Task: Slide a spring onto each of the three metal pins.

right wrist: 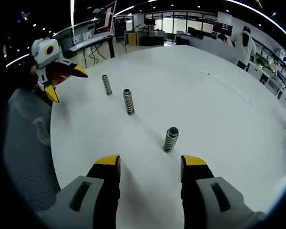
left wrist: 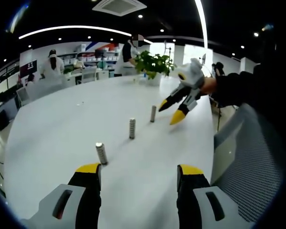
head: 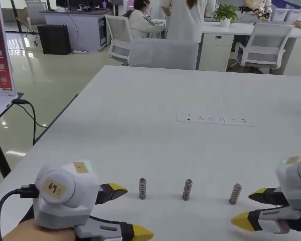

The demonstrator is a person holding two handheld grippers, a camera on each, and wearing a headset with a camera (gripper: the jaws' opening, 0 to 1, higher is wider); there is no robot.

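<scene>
Though they hover low over the near edge of the desk, both tools are empty. The left gripper has its fingers spread wide, and the right gripper has its own pair just as far apart. The fingers are dark plastic capped in yellow, on pale grey bodies.

Between the two grippers, in a row along that near edge, stand three springs. The left spring is just beside one tip of the left gripper, the middle spring comes next, and the right spring is near the right gripper. Each is upright, a short grey steel coil with tight, even turns. The pins are presumably inside them, but I cannot tell for certain, since the coils hide whatever they surround. By that look, all three are probably loaded already.

Such a spring should be light and springy along its length, and easily squashed or bent by a hard pinch. Its rounded wire is likely slippery, so it is best taken gently across the middle of the coil, with the ends left free.

The desk is smooth, matt white. Toward its far edge lies a white power strip, and beyond that edge stands a grey chair.
</scene>
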